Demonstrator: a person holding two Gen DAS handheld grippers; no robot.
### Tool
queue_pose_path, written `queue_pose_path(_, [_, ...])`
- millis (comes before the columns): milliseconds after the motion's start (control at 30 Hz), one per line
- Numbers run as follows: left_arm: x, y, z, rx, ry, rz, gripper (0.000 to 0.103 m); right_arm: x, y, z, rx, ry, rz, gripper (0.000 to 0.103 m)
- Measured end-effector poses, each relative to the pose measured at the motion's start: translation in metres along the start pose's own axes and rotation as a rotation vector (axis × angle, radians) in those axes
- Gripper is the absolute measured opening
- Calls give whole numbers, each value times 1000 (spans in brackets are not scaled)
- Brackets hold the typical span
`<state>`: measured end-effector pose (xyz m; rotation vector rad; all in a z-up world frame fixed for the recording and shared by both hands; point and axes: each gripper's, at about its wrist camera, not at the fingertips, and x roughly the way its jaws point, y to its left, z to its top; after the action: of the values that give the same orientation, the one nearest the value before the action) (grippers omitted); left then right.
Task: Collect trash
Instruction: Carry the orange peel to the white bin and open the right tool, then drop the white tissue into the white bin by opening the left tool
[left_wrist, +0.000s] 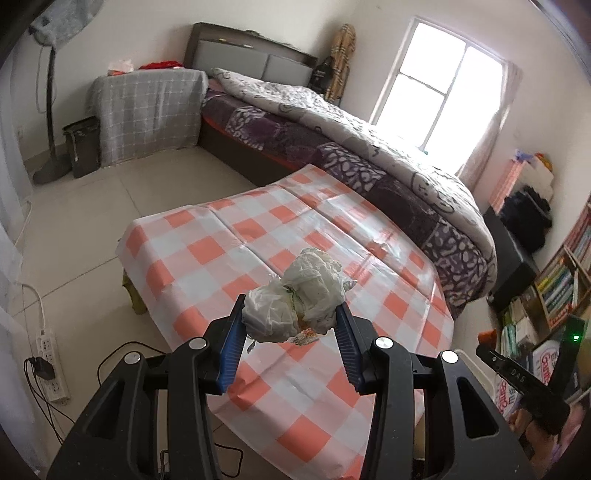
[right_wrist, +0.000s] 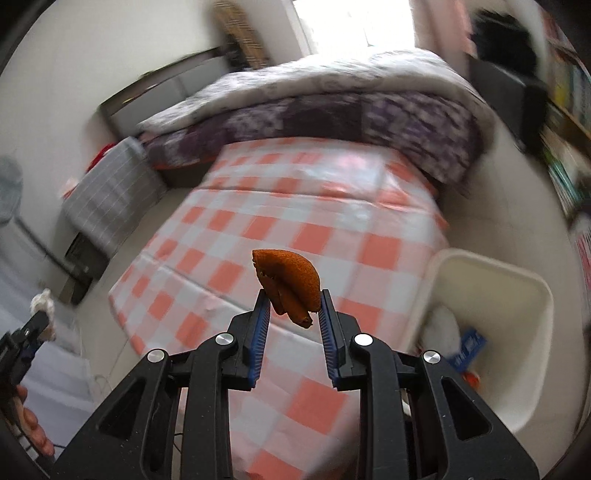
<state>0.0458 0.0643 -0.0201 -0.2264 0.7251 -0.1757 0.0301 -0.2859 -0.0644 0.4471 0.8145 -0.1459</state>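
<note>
In the left wrist view, at the far left a white power strip (left_wrist: 50, 360) lies on the pale tiled floor (left_wrist: 74, 229). In the lower middle, the left gripper (left_wrist: 291, 321) has its ribbed blue pads partly apart and pressed on a crumpled white tissue wad (left_wrist: 299, 295), soft and wrinkled, held above the glossy table cover (left_wrist: 229, 251) with orange and white squares. Behind it, in the upper right, stands a bed with a puffy grey quilt (left_wrist: 332, 118). In the right wrist view, which is blurred at the edges, the right gripper (right_wrist: 291, 314) in the lower middle has its jaws almost together, pinching a curved piece of orange peel (right_wrist: 291, 280) with a rough, dimpled skin. At the lower right sits a cream plastic bin (right_wrist: 532, 295) with rounded corners, beside the table edge.
</note>
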Motion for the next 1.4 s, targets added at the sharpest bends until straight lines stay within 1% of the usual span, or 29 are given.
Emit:
queue_pose_path(67, [1,-8,-2,19,5,-9,45,1,-26,-2,81,21,-36,26])
queue_pose_path(167, [4,-23,-6,49,12,-24,45,4,-56,-4,152,50,-98,27])
queue_pose_path(200, [4,-28,-7,58,13,-29,45,5,-66,-4,180,61,-111,28])
queue_pose_path(267, [7,-40,-9,78,19,-43,45,5,-79,-5,216,79,-131,35])
queue_pose_path(300, [9,-45,-10,83,25,-52,45,4,-84,-5,222,79,-149,45])
queue_pose_path(333, [12,-50,-11,86,33,-64,45,0,-90,-5,235,61,-170,58])
queue_pose_path(367, [15,-57,-12,89,43,-82,45,-5,-95,-6,249,43,-184,66])
queue_pose_path(400, [18,-66,-13,94,53,-99,45,-10,-101,-5,264,22,-200,77])
queue_pose_path(433, [21,-77,-15,103,62,-115,45,-17,-108,-5,288,-10,-216,82])
queue_pose_path(533, [30,-109,-22,137,92,-167,45,-33,-132,-3,357,-61,-234,87])
queue_pose_path(567, [32,-118,-25,144,104,-184,45,-39,-144,-5,397,-81,-247,88])
queue_pose_path(633, [39,-141,-31,153,153,-248,45,-49,-169,-7,483,-108,-249,88])
queue_pose_path(667, [44,-159,-35,163,190,-296,45,-52,-177,-8,513,-113,-246,88])
queue_pose_path(800, [57,-211,-49,219,248,-377,46,-64,-210,-16,638,-144,-246,88])
queue_pose_path(900, [71,-249,-64,244,305,-433,46,-77,-226,-19,695,-202,-278,88])
queue_pose_path(933, [76,-260,-68,251,326,-455,47,-81,-229,-19,707,-219,-283,88])
queue_pose_path(1000, [91,-288,-80,254,398,-521,50,-91,-238,-20,742,-267,-295,88])
queue_pose_path(1033, [98,-298,-85,245,425,-534,54,-96,-242,-21,758,-287,-300,88])
queue_pose_path(1067, [102,-304,-88,229,442,-536,56,-103,-246,-21,776,-316,-303,88])
queue_pose_path(1100, [104,-305,-88,214,453,-546,59,-106,-248,-21,779,-329,-304,88])
queue_pose_path(1167, [102,-301,-86,175,476,-593,62,-112,-248,-19,770,-358,-305,88])
queue_pose_path(1233, [96,-285,-79,138,487,-627,73,-113,-244,-16,751,-371,-293,88])
queue_pose_path(1267, [93,-277,-75,124,486,-628,73,-111,-239,-14,734,-368,-281,88])
queue_pose_path(1300, [89,-264,-70,110,479,-613,73,-108,-233,-13,713,-359,-264,88])
queue_pose_path(1333, [82,-249,-65,109,457,-582,74,-105,-226,-11,692,-351,-246,88])
queue_pose_path(1367, [75,-239,-59,122,421,-544,74,-104,-219,-10,673,-345,-231,88])
queue_pose_path(1400, [67,-225,-54,138,385,-504,78,-101,-209,-7,641,-339,-217,88])
